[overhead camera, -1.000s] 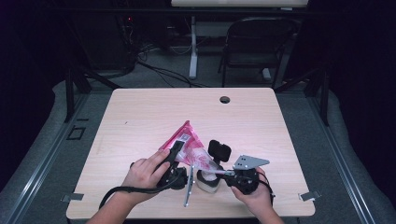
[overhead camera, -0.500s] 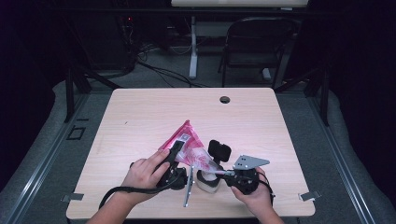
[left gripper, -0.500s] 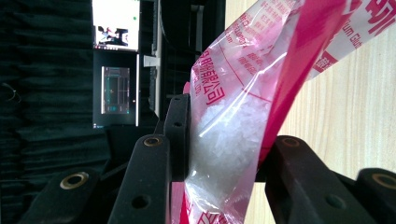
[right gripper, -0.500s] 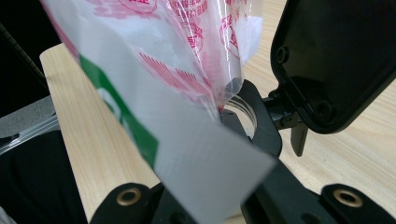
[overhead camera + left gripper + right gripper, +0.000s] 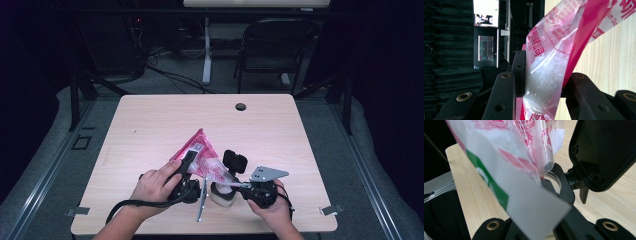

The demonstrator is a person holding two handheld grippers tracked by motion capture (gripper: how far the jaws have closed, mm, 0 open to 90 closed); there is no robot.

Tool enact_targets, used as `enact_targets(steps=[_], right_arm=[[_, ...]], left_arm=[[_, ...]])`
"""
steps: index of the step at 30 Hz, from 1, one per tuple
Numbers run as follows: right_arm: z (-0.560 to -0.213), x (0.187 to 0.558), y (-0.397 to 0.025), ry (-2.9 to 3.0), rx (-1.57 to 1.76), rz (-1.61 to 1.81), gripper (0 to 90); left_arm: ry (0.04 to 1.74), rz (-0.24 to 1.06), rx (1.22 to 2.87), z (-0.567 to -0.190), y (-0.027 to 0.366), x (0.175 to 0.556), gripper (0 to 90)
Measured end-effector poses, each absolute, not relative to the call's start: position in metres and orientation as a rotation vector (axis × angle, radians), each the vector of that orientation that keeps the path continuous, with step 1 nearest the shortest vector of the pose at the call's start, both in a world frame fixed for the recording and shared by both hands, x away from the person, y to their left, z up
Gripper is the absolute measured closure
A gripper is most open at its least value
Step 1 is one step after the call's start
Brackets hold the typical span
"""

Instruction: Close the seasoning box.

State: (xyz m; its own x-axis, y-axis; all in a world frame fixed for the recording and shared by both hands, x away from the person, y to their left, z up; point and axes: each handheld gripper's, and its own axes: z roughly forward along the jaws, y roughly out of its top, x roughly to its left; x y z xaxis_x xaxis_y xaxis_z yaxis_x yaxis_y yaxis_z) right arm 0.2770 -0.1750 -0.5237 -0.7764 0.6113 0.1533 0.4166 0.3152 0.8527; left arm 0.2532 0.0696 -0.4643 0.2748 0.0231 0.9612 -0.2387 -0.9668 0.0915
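A pink and clear plastic bag [image 5: 202, 155] of white crystals is tipped over a small white jar [image 5: 220, 196] near the table's front edge. My left gripper [image 5: 188, 162] is shut on the bag; in the left gripper view both jaws press the bag [image 5: 549, 70] and the crystals inside it. The bag's lower corner [image 5: 519, 157] hangs over the jar's mouth [image 5: 554, 180]. The jar's black flip lid [image 5: 235, 161] stands open, seen close up as the lid [image 5: 604, 152]. From the right, my right gripper [image 5: 229, 189] holds the jar; the bag hides part of its jaws.
The light wooden table [image 5: 150, 125] has a round cable hole [image 5: 240, 106] near its far edge. A folding chair [image 5: 275, 45] and cables stand behind it. A lit monitor [image 5: 486, 13] is off to the side in the dark room.
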Motion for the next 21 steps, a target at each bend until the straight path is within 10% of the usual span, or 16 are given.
enact_targets(steps=[21], right_arm=[[-0.5235,0.2766,-0.1737,2.373,0.938,1.453,90.0]], left_arm=[[-0.132,1.704,2.341,-0.4716,0.0775,0.2554,70.1]])
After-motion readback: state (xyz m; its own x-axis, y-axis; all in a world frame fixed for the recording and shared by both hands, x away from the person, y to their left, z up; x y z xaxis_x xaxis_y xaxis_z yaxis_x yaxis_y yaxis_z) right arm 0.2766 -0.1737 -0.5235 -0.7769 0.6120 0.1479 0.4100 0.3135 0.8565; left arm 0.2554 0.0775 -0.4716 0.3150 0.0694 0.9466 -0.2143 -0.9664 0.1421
